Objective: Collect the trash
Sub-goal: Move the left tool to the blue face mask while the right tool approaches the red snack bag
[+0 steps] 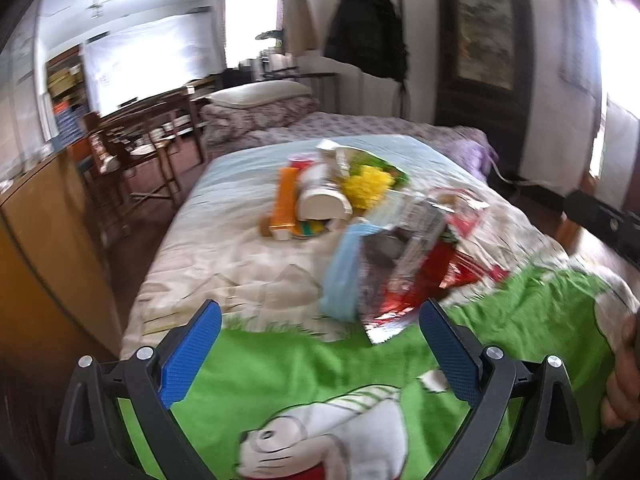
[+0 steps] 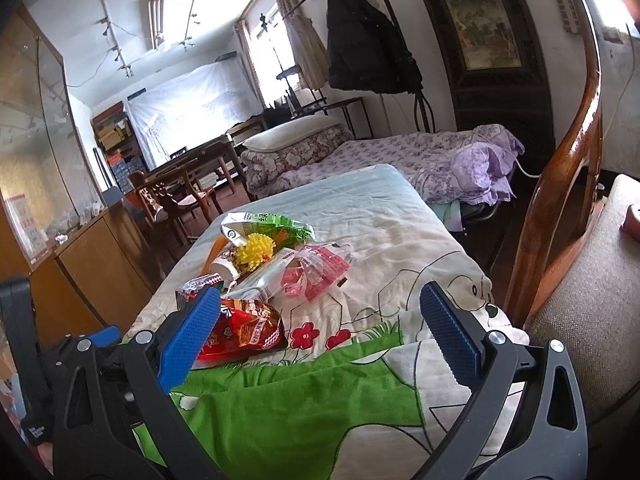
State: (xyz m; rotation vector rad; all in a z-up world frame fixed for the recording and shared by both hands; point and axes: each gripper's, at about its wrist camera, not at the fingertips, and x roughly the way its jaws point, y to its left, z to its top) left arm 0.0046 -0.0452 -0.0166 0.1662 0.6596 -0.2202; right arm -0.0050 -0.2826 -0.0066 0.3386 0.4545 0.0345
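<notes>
Well, both the left hand-held gripper and right hand-held gripper hang spread apart, holding nothing, above the bed, near the wrappers.

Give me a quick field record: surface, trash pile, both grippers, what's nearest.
surface: bed with cartoon quilt, green patch nearest the cameras
trash: loose pile mid-bed; red bag, pink wrapper, green bag, yellow ball, orange box, blue pack
left gripper: jaws open, empty, above the quilt short of the pile
right gripper: jaws open, empty, above the quilt
nearest to right gripper: red bag, beside its left finger
collected: nothing held; no bin in view
</notes>
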